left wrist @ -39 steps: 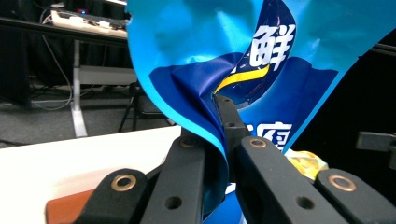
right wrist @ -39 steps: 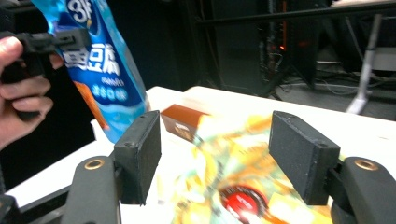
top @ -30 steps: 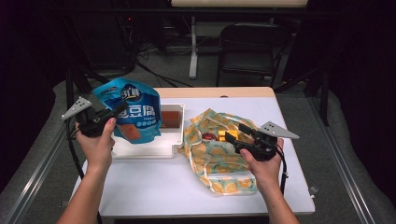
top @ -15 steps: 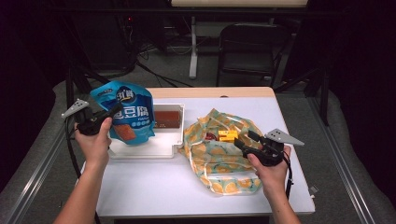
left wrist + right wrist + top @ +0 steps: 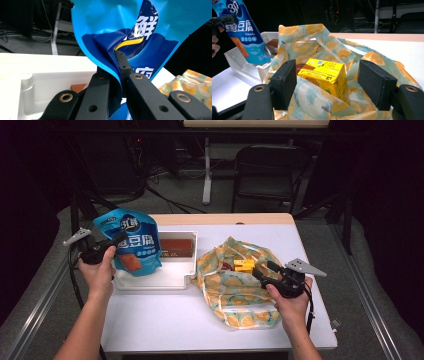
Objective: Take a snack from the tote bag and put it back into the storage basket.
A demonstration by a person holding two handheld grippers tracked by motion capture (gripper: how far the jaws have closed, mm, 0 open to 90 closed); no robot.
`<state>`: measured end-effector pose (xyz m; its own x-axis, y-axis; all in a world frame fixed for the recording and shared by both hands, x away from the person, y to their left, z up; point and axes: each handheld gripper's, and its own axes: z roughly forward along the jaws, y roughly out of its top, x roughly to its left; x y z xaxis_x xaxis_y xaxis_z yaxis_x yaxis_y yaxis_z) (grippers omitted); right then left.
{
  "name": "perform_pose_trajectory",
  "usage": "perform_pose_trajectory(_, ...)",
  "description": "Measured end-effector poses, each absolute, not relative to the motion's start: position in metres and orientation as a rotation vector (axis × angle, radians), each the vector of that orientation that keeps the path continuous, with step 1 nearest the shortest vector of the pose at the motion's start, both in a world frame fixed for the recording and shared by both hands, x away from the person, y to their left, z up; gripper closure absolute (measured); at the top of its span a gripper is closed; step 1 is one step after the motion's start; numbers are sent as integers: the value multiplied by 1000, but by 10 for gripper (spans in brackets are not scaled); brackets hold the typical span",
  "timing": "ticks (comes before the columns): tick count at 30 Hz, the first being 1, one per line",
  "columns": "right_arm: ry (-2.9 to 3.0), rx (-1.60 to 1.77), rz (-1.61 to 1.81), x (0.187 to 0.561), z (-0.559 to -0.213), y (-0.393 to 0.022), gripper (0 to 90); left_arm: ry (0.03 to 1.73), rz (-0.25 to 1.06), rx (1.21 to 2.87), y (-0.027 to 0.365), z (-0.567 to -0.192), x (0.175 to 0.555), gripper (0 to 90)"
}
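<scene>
Two jaws of my left gripper [image 5: 117, 82] pinch the blue snack pouch [image 5: 130, 32]; my right gripper [image 5: 327, 85] (jaws wide) frames the yellow carton [image 5: 324, 72].

A white tabletop [image 5: 165, 320] with a wooden far edge carries a white tray [image 5: 170, 277] on its left half and a crumpled fruit-print bag [image 5: 235, 295] just beside it, towards the right near side

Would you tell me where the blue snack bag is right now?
In the high view the blue bag hangs at the left, clamped in the left gripper over the white tray's left end.
</scene>
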<state>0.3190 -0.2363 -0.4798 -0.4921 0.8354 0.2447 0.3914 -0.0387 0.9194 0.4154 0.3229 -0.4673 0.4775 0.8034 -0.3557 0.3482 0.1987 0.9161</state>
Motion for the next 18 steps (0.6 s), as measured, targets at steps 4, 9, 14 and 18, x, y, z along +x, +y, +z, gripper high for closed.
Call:
perform_pose_trajectory(4, 1845, 1309, 1544, 320, -482, -239, 315, 1113, 438, 1396, 327, -473, 417, 900)
perform_pose_trajectory(9, 1842, 1317, 1539, 319, -483, -240, 315, 1121, 451, 1393, 331, -478, 417, 900)
perform_pose_trajectory(14, 1837, 1323, 1538, 320, -483, -241, 315, 1133, 440, 1370, 334, -480, 416, 876)
perform_pose_trajectory(18, 1830, 1332, 1536, 321, -485, -242, 315, 1165, 460, 1369, 337, -479, 411, 768)
